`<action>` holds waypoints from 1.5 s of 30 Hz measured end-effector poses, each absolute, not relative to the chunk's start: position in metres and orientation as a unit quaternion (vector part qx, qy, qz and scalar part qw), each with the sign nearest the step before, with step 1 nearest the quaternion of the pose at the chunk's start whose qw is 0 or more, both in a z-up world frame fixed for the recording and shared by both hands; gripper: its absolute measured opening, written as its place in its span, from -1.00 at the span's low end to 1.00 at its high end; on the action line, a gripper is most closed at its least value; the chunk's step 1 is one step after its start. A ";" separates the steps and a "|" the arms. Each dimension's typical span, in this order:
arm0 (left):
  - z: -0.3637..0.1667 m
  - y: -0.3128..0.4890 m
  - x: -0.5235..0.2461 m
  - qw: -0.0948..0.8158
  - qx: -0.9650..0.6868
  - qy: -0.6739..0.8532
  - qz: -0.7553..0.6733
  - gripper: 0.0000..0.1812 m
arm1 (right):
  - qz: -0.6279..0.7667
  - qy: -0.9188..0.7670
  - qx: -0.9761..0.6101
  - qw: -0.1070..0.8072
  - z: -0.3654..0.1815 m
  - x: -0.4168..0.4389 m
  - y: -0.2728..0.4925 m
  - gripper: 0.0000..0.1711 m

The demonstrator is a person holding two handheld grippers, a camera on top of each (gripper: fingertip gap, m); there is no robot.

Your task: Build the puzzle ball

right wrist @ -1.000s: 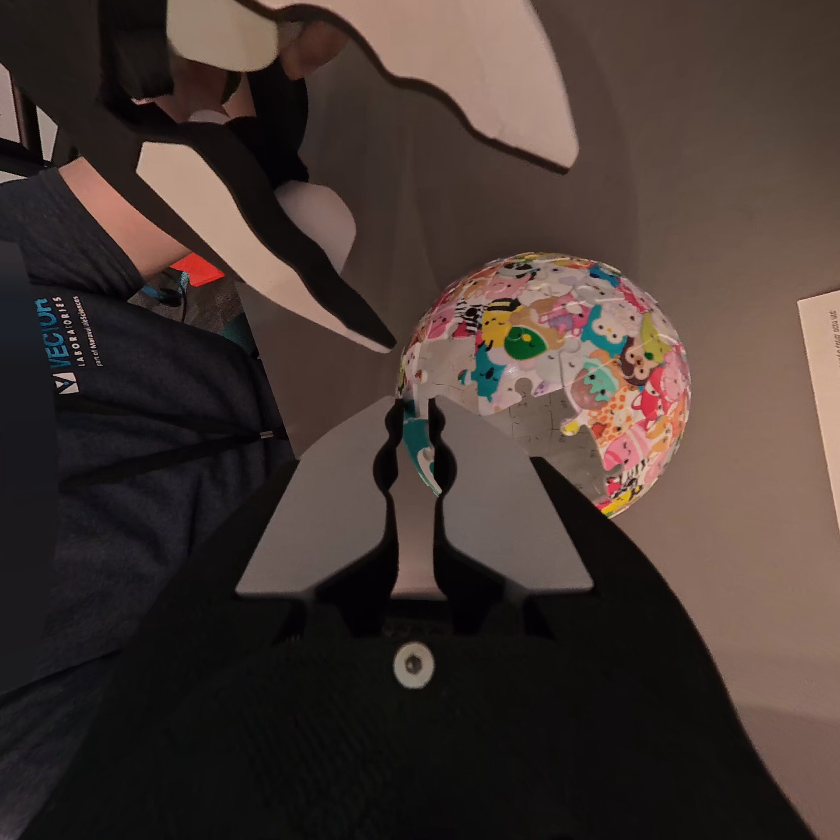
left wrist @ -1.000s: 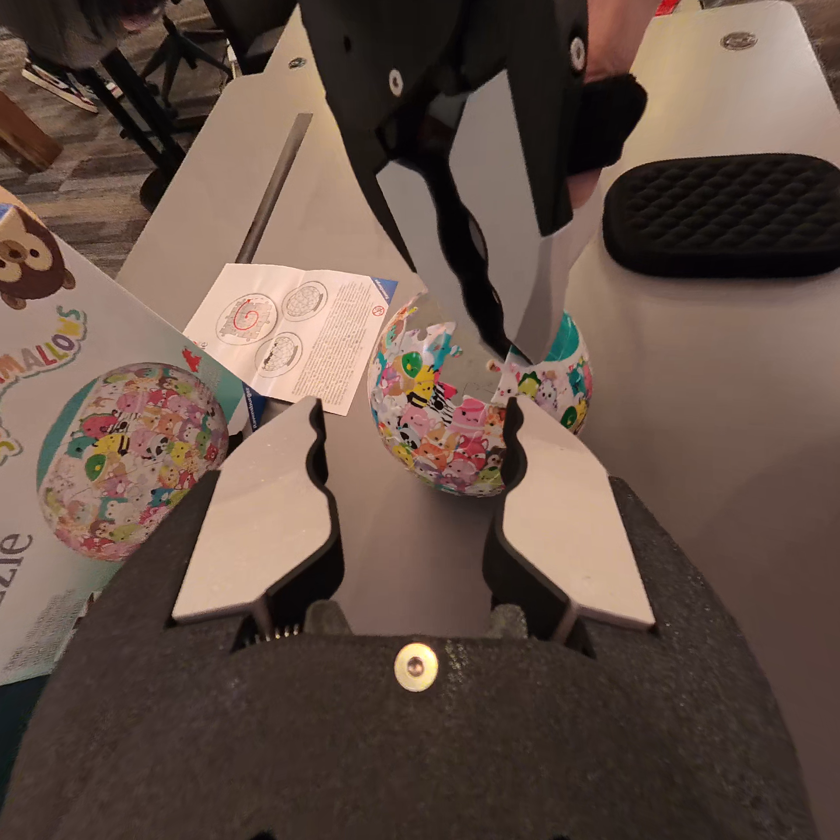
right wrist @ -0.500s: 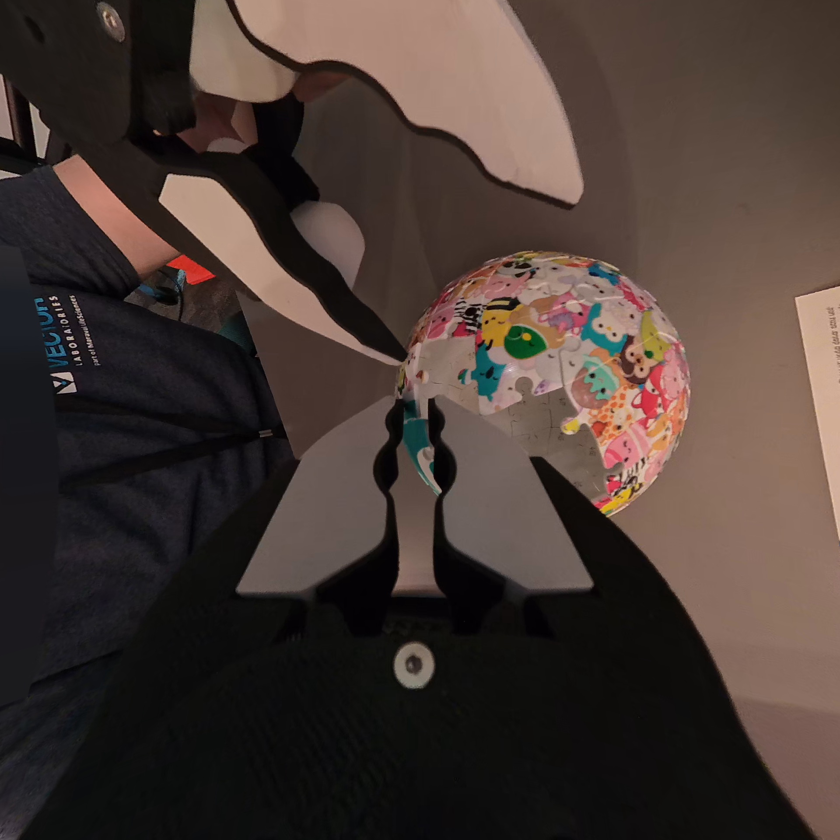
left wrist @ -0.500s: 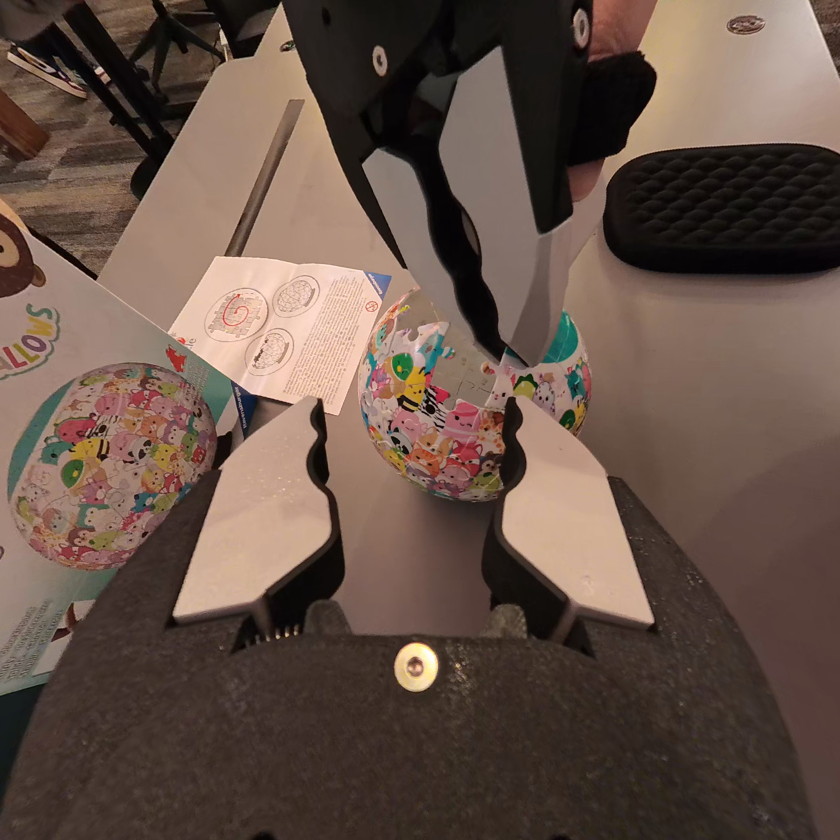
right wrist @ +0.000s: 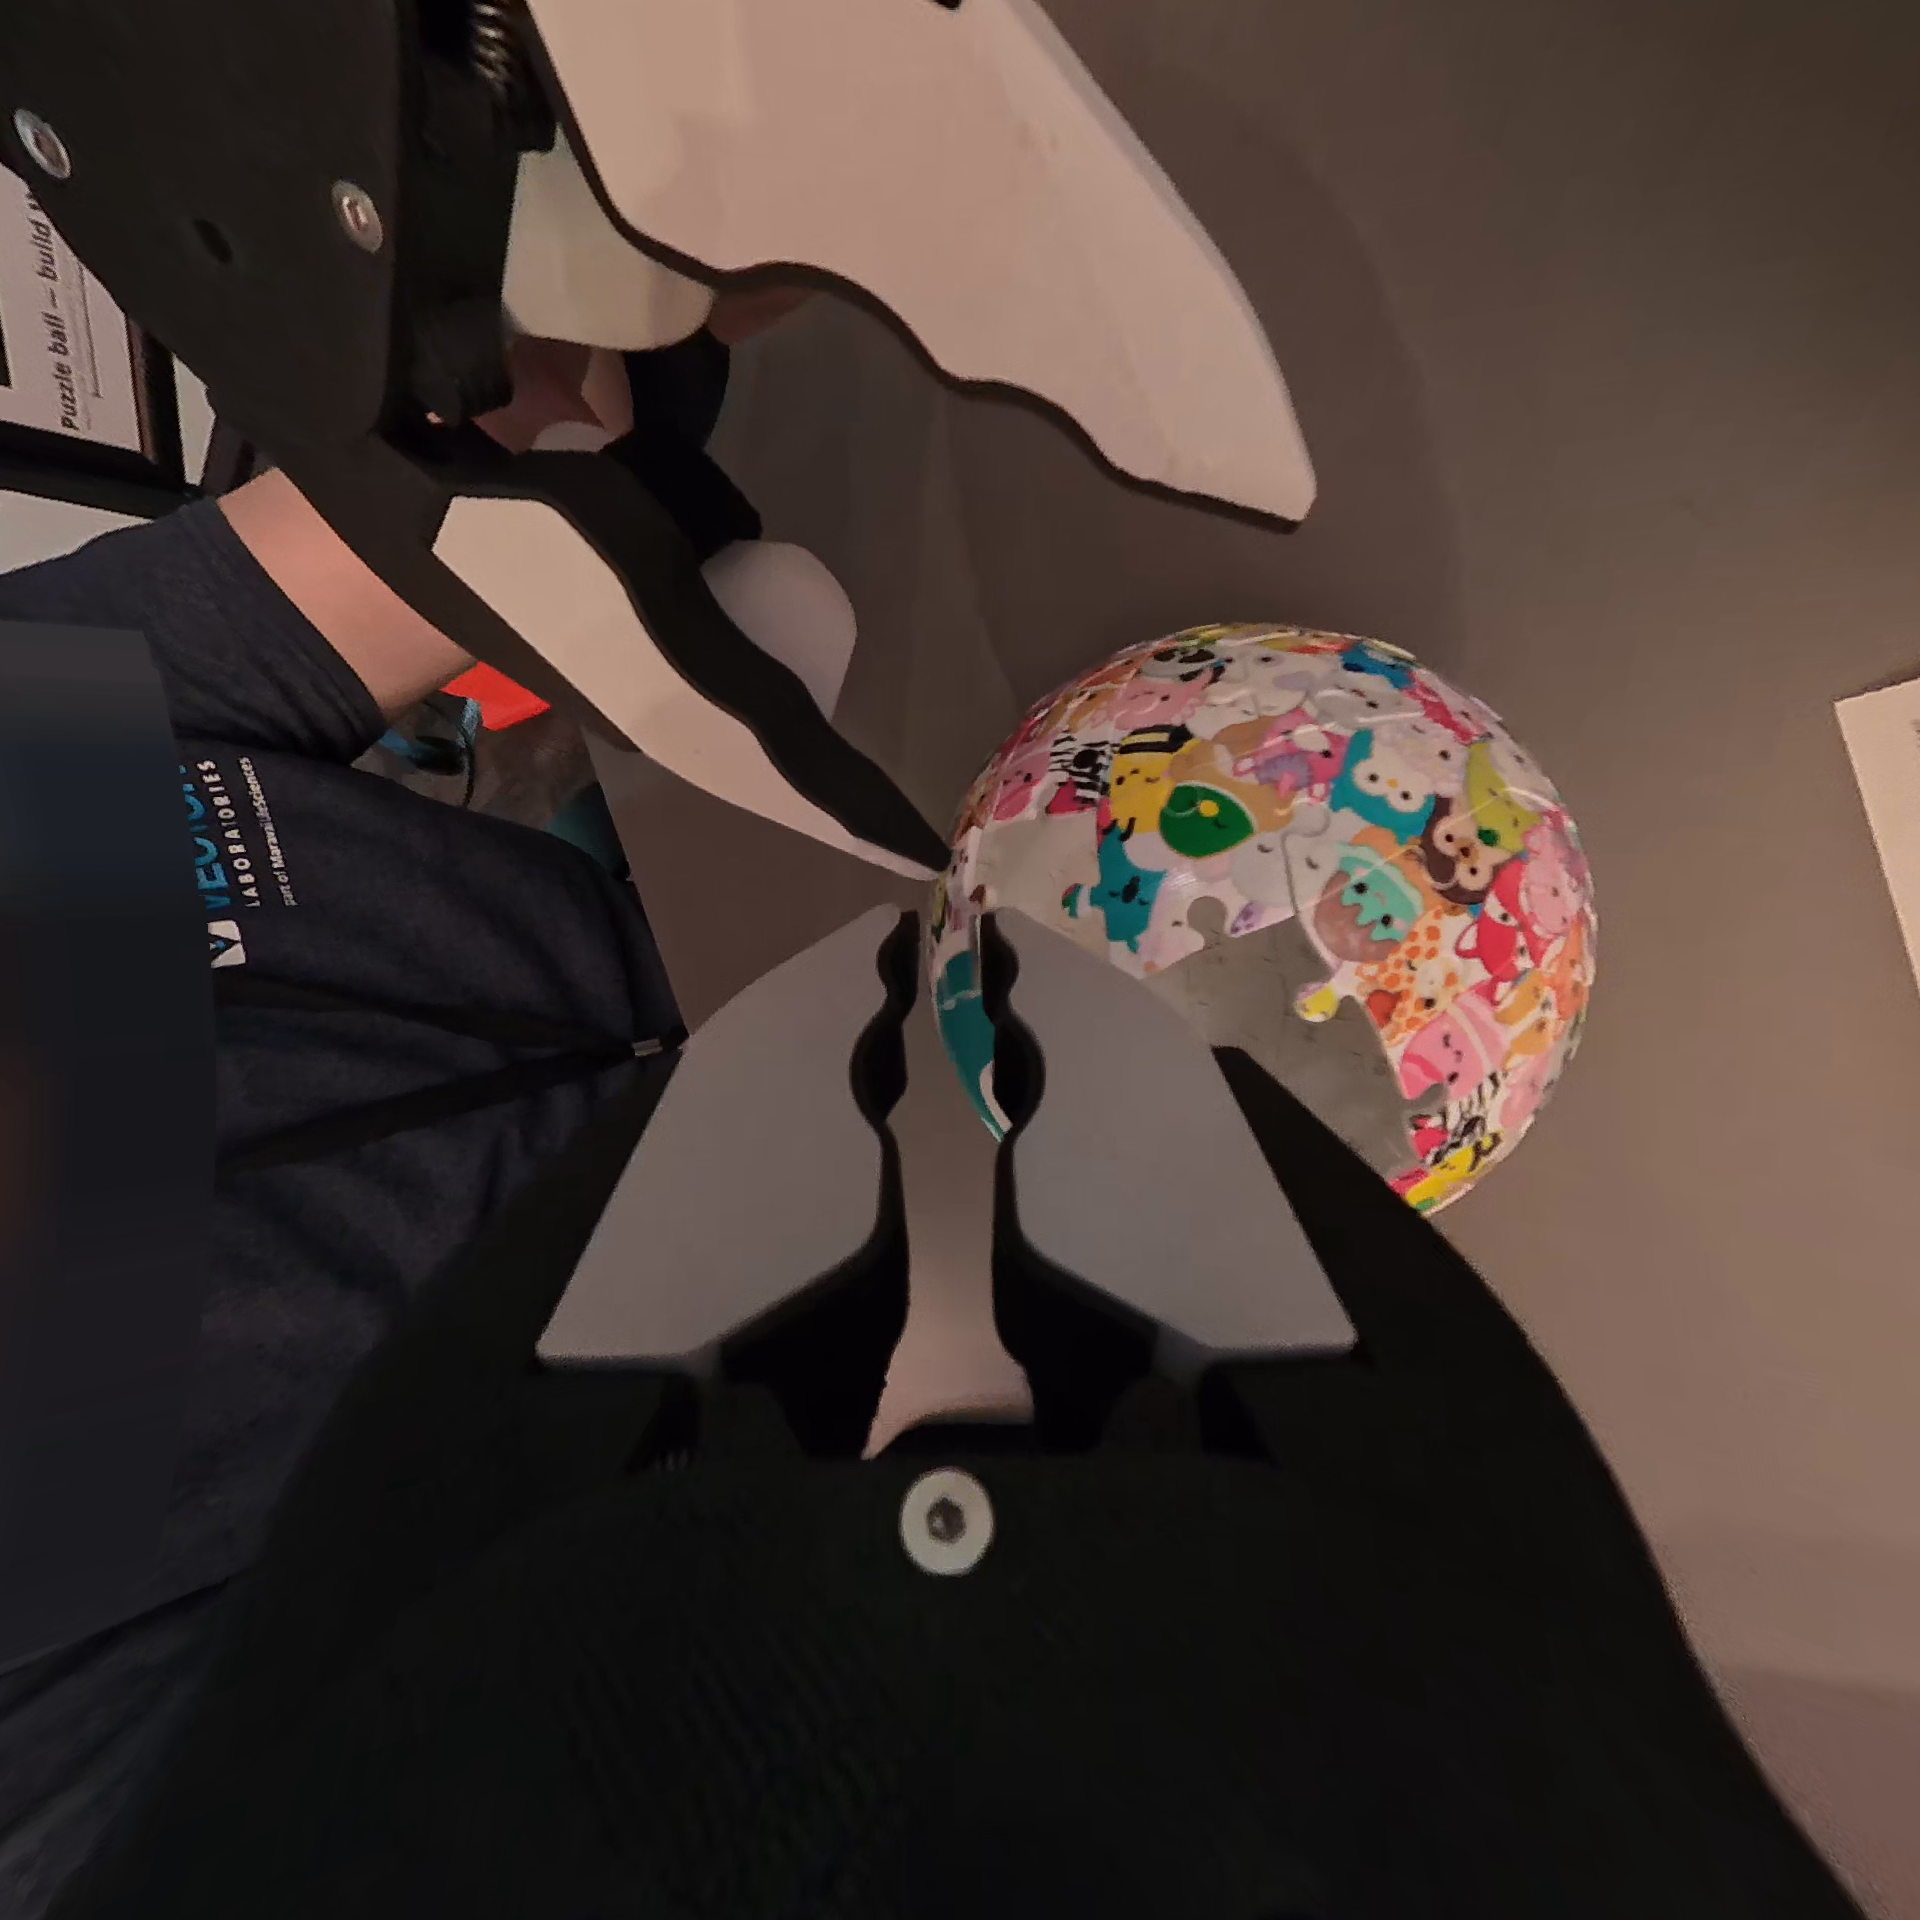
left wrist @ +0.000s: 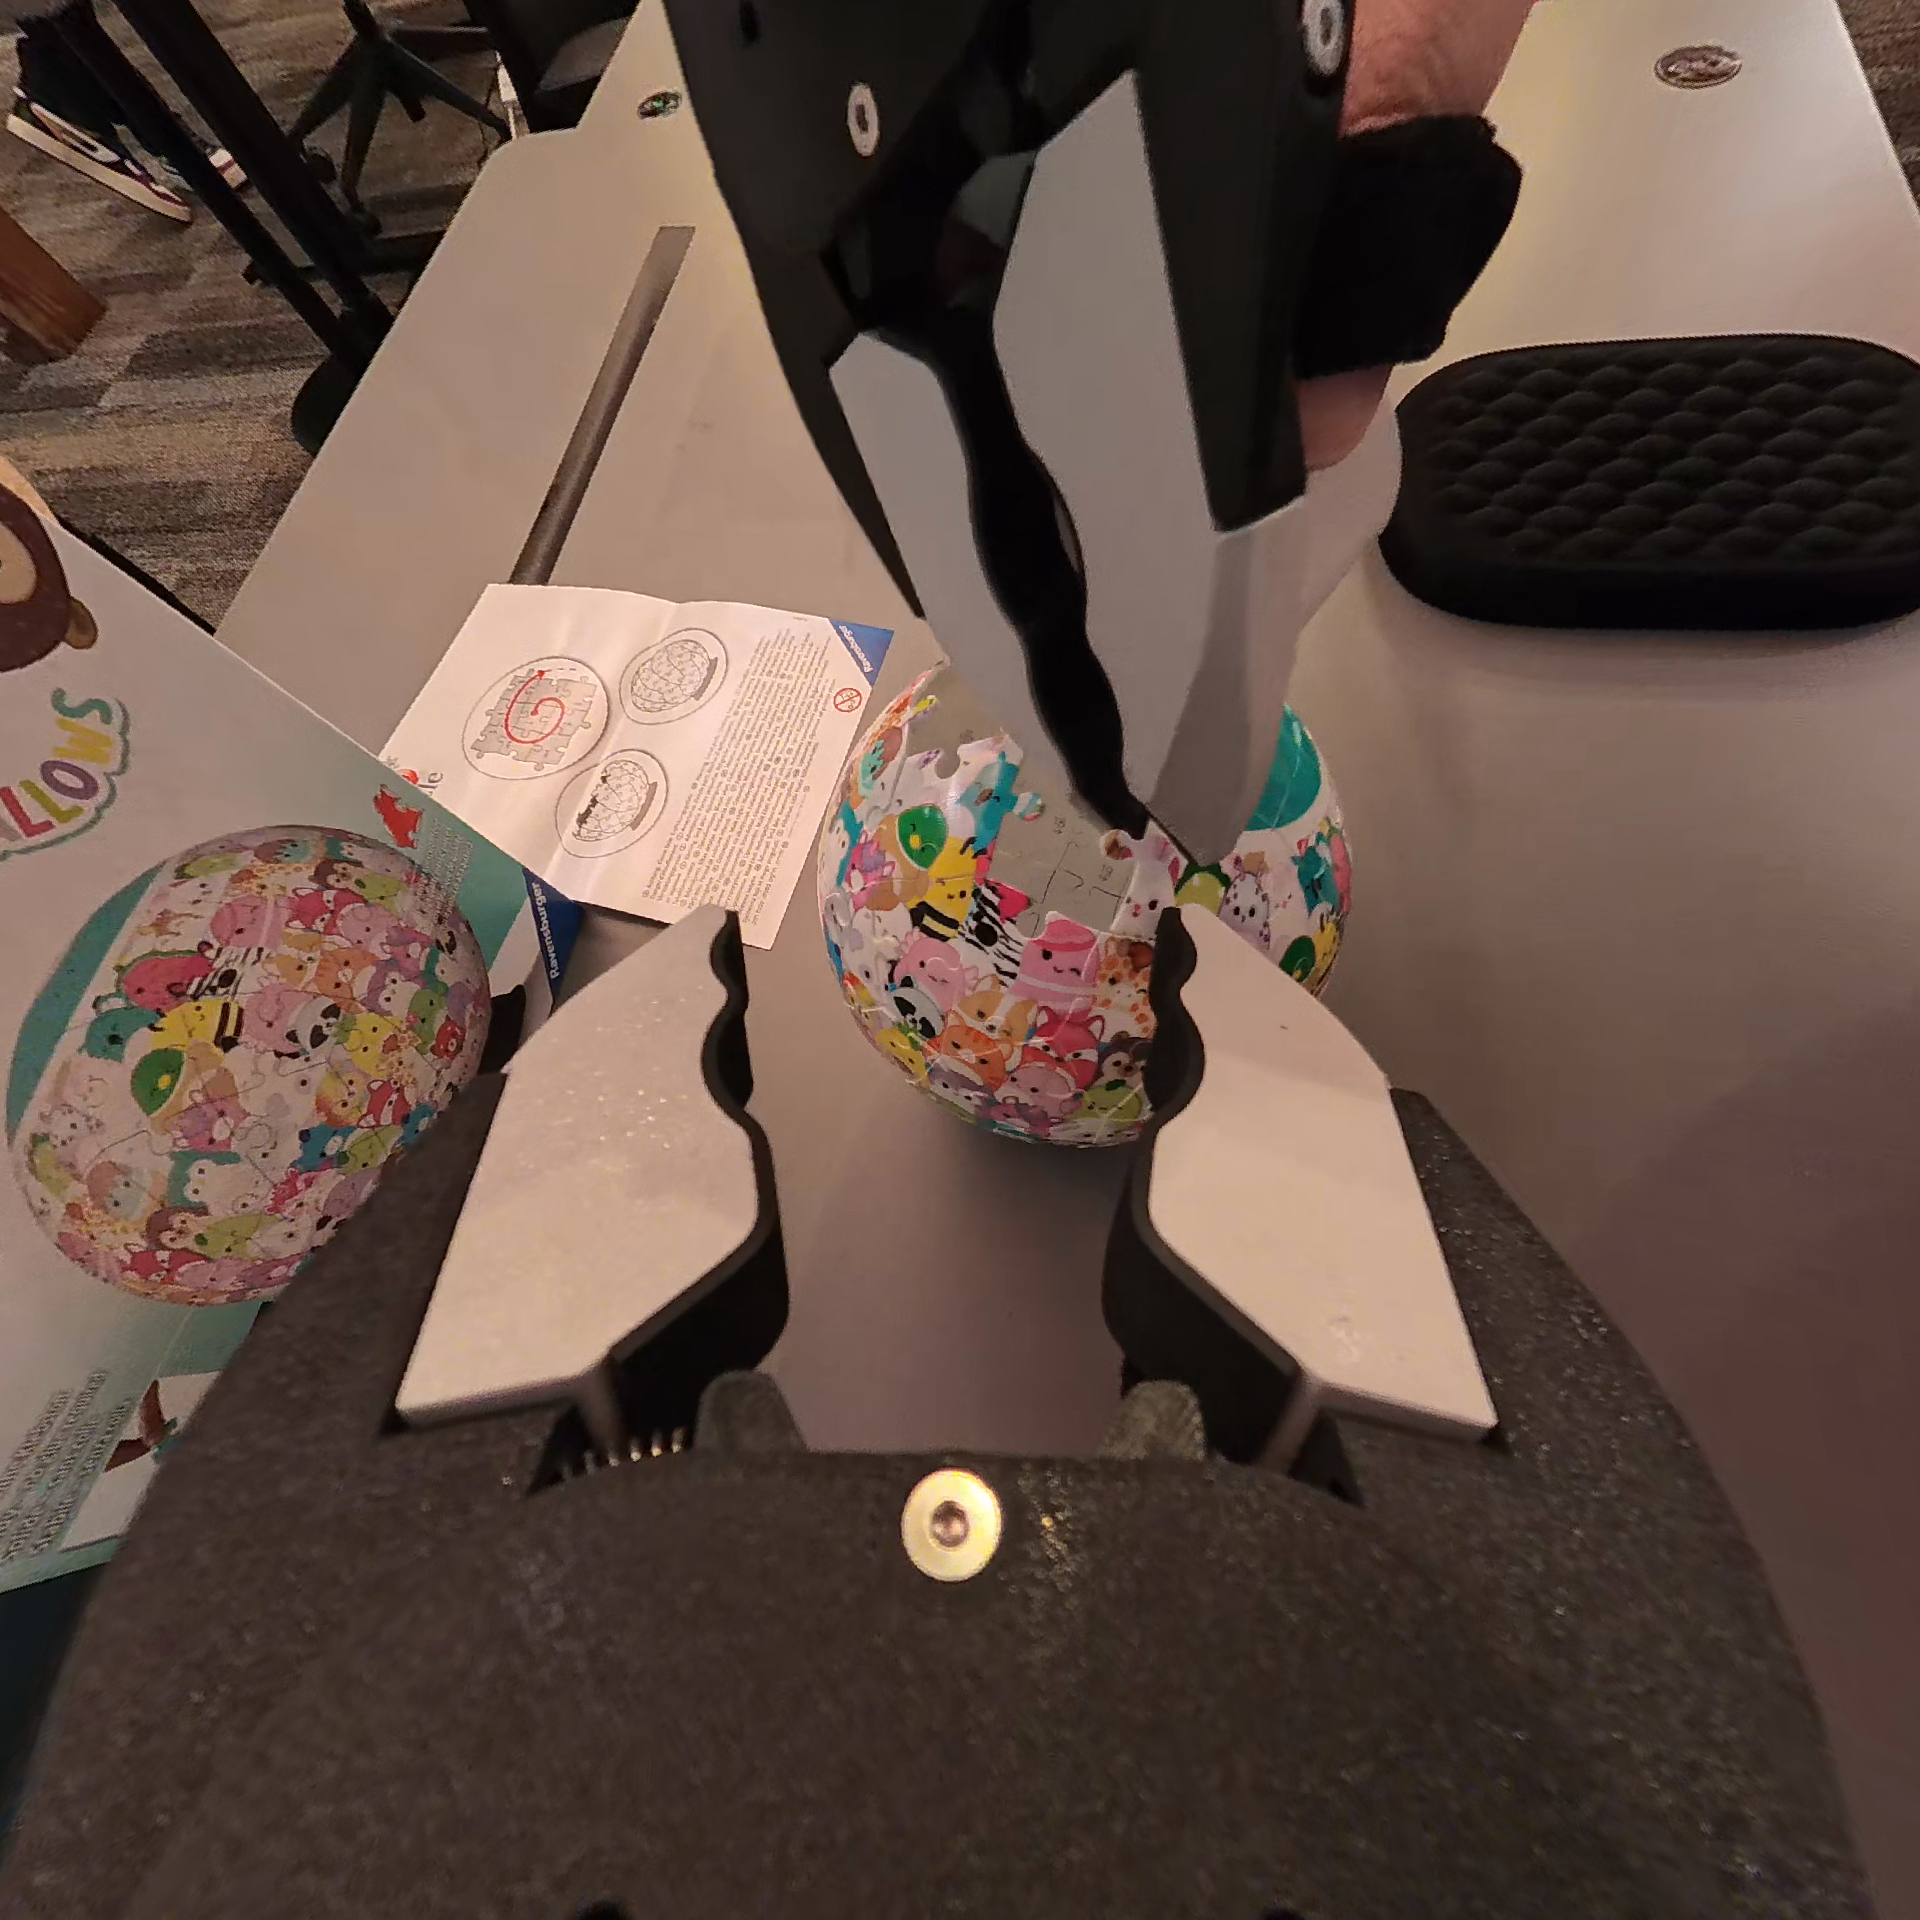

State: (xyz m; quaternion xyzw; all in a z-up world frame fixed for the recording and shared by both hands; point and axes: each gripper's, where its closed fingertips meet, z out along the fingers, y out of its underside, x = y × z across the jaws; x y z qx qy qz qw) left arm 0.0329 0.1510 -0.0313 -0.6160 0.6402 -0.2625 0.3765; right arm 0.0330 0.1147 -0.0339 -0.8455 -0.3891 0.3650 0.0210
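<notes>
Pinching the ball's (left wrist: 1049, 966) far rim with the right gripper (right wrist: 948, 940), left gripper (left wrist: 948, 940) gaping just near of it, closer.

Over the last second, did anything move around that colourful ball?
The open left gripper crept closer to the puzzle ball, one finger now at its rim. The right gripper stayed shut on the ball's edge; the ball and the instruction leaflet stayed put.

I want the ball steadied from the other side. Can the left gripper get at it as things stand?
Probably yes. The left gripper is open, the ball sits just ahead of its fingertips, and bare table lies between. The right gripper pinches the far rim only.
</notes>
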 end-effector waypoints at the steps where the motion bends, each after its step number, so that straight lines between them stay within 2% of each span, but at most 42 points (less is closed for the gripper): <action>1: -0.032 0.151 0.033 0.376 -0.616 0.640 -0.263 -0.18 | 0.365 -0.384 -0.848 0.020 -0.034 0.033 0.115 -0.87; 22: -0.037 0.147 0.035 0.361 -0.619 0.642 -0.272 -0.11 | 0.307 -0.389 -0.868 0.031 -0.038 0.036 0.115 -0.90; 45: -0.030 0.156 0.033 0.373 -0.631 0.614 -0.292 -0.22 | 0.293 -0.395 -0.869 0.040 -0.038 0.038 0.115 -0.90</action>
